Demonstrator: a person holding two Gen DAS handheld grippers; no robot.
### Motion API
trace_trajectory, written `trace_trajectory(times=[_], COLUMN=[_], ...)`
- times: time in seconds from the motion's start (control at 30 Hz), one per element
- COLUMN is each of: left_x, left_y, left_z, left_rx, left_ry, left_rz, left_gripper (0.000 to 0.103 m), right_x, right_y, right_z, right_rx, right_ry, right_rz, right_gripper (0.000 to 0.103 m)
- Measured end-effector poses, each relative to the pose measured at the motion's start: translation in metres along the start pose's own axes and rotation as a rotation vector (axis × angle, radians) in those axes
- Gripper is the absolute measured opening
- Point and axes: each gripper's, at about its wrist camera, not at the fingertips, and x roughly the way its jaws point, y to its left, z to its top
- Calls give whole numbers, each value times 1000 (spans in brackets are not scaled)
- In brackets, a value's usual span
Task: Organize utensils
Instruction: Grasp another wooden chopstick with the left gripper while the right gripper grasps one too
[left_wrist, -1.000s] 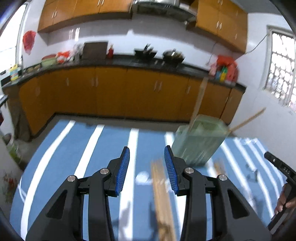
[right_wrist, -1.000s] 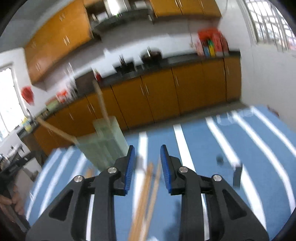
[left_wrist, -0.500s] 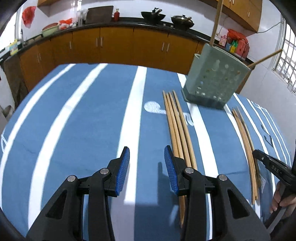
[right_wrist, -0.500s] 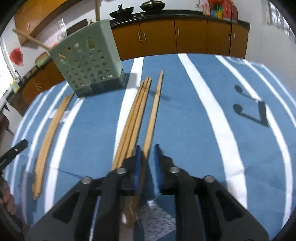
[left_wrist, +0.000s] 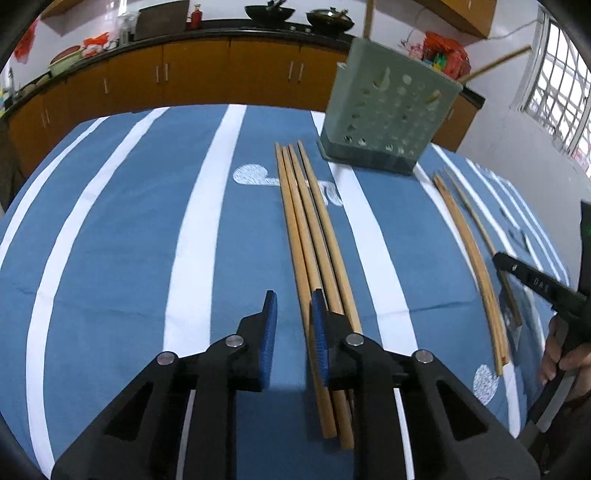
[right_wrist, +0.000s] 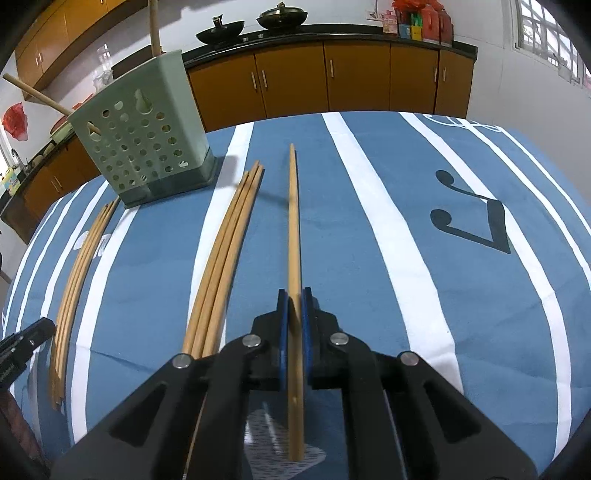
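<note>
A green perforated utensil holder (left_wrist: 388, 114) stands at the far side of the table; it also shows in the right wrist view (right_wrist: 147, 136), with two sticks leaning in it. Several wooden chopsticks (left_wrist: 314, 236) lie in a bundle in front of it. My left gripper (left_wrist: 293, 314) is open and low over the bundle's near end, its right finger against the sticks. My right gripper (right_wrist: 293, 306) is shut on one chopstick (right_wrist: 293, 229) that points away from me. Another bundle (right_wrist: 229, 243) lies to its left and a third bundle (right_wrist: 77, 266) further left.
The table carries a blue cloth with white stripes (left_wrist: 199, 236) and black music notes (right_wrist: 476, 218). Orange kitchen cabinets (right_wrist: 332, 81) and a dark counter with woks run behind it. The right gripper's body shows at the right edge of the left wrist view (left_wrist: 543, 288).
Both grippers came down from facing the room to the table. The right gripper closed on one chopstick. The left gripper narrowed and moved right, up against its bundle.
</note>
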Motion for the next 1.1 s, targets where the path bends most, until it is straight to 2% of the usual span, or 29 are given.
trace_trajectory(times=[0.23, 0.3, 0.33, 0.57, 0.7, 1.1], left_x=[6, 7, 8, 10, 10, 11], left_y=[-11, -11, -10, 27, 39, 43], left_z=[2, 4, 5, 19, 21, 20], left_rx=[50, 48, 44, -54, -79, -94], left_ry=[2, -1, -2, -10, -20, -40], left_rz=[65, 79, 93, 140, 124, 99], left_gripper=[18, 14, 8, 7, 7, 8], right_x=[-1, -2, -2, -2, 2, 5], right_y=[3, 4, 5, 4, 3, 1], right_z=[-2, -3, -4, -4, 1, 6], right_rx=[-21, -27, -30, -42, -42, -31], right_ry=[-2, -2, -3, -10, -12, -13], right_rz=[1, 7, 9, 10, 7, 0], right_gripper=[9, 9, 9, 9, 9, 9])
